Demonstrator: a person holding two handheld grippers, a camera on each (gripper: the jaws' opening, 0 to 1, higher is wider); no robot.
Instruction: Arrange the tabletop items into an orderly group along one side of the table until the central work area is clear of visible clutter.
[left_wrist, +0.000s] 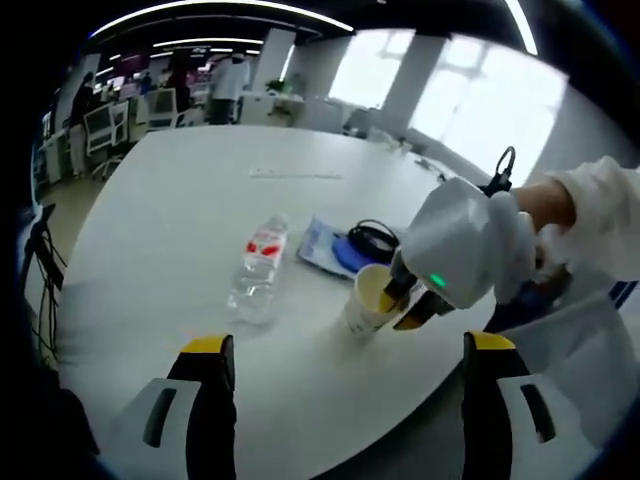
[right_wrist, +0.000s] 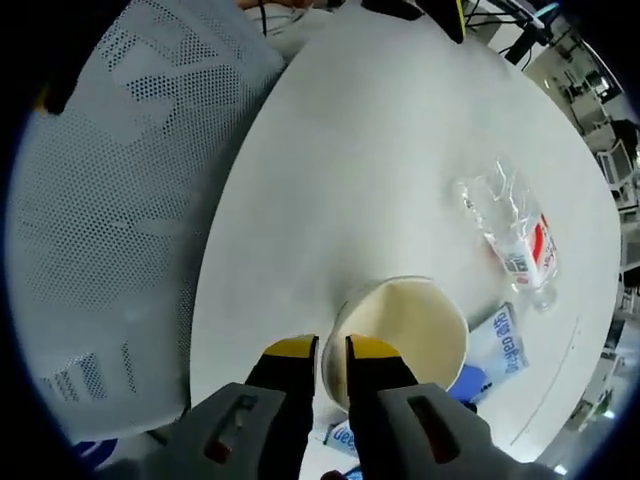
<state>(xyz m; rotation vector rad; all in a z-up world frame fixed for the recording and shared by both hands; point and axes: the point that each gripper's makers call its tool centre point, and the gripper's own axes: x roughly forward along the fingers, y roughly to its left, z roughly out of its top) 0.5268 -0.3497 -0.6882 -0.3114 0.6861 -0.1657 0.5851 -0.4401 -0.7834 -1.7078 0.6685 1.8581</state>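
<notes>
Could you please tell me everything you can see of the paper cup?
The paper cup is pale cream, open-topped and seemingly empty, standing upright on the white table near its edge. The right claw pinches its rim, one jaw inside, one outside. A clear plastic bottle lies nearby, apart from it.

White table (left_wrist: 180, 200), cream cup (right_wrist: 420, 320), red-labelled clear bottle (left_wrist: 258, 268), yellow-tipped tongs (right_wrist: 332, 352)

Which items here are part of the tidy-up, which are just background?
Job: paper cup, rim pinched by right gripper; water bottle lying on its side; blue packet; black cable; left gripper, open.

Background: mesh chair; office chairs; windows.
</notes>
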